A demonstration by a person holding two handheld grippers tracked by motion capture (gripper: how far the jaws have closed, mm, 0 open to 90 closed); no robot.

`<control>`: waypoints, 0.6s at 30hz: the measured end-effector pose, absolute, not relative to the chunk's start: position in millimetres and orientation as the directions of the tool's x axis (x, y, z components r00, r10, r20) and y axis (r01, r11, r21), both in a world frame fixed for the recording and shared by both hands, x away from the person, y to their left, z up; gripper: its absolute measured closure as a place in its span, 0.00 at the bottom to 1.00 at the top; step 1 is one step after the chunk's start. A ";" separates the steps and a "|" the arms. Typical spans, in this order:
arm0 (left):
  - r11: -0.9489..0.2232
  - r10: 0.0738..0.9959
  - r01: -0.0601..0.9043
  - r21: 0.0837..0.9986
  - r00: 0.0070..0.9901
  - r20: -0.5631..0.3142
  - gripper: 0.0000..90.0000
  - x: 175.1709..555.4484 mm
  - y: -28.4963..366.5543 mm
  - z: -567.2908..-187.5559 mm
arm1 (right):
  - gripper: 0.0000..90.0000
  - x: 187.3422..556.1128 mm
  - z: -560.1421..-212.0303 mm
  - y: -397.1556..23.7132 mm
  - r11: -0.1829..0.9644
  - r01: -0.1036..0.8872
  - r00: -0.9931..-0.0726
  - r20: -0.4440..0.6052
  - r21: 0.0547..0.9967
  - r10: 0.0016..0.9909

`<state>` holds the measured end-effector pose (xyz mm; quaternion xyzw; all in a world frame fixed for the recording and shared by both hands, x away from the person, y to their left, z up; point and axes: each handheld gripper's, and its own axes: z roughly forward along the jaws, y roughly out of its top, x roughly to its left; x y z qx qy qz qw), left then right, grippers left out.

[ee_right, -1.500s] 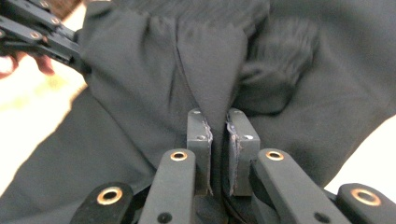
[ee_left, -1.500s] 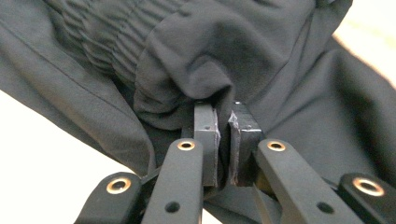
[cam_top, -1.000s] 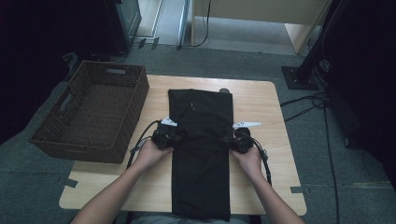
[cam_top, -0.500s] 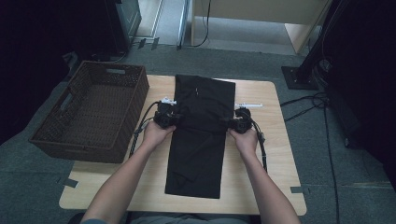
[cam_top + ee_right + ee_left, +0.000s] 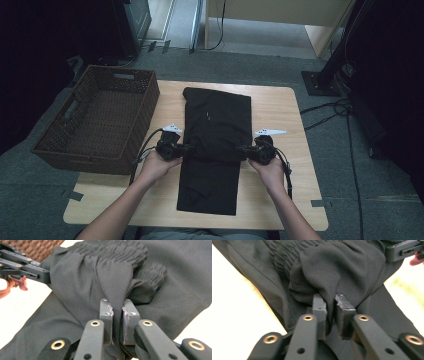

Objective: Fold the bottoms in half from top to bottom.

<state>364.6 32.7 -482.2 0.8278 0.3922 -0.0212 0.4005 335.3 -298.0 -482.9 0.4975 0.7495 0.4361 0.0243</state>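
Observation:
A black garment (image 5: 217, 115) with an elastic waistband lies lengthwise on the wooden table (image 5: 280, 105), its far half wider than the near strip. My left gripper (image 5: 187, 148) grips its left edge at mid-length and my right gripper (image 5: 245, 149) grips its right edge. In the left gripper view the left gripper (image 5: 331, 305) has a bunch of the cloth (image 5: 337, 267) between its pads; its jaws have just been opening a little, with cloth still caught there. In the right gripper view the right gripper (image 5: 117, 306) is shut on a fold of the cloth (image 5: 100, 272).
A brown wicker basket (image 5: 95, 120) stands at the table's left edge, close to my left hand. Bare tabletop lies to the right of the garment. Cables and a dark stand base (image 5: 320, 82) lie on the floor to the right.
Both hands carried the garment's edges away from the person, then came back toward the near side. The garment's near end now lies on the table instead of hanging over the front edge.

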 end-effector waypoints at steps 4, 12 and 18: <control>-0.367 0.620 0.670 0.645 0.693 -0.367 0.75 361.8 39.9 -481.0 | 0.70 333.7 -487.0 -301.4 0.133 0.733 -0.506 0.404 0.668 0.761; -0.290 0.641 0.693 0.660 0.653 -0.404 0.73 361.4 53.3 -462.0 | 0.75 330.0 -472.7 -321.0 0.079 0.700 -0.501 0.409 0.710 0.762; -0.318 0.663 0.671 0.670 0.662 -0.349 0.88 374.1 47.9 -459.4 | 0.91 340.0 -470.7 -326.7 0.079 0.698 -0.484 0.388 0.712 0.784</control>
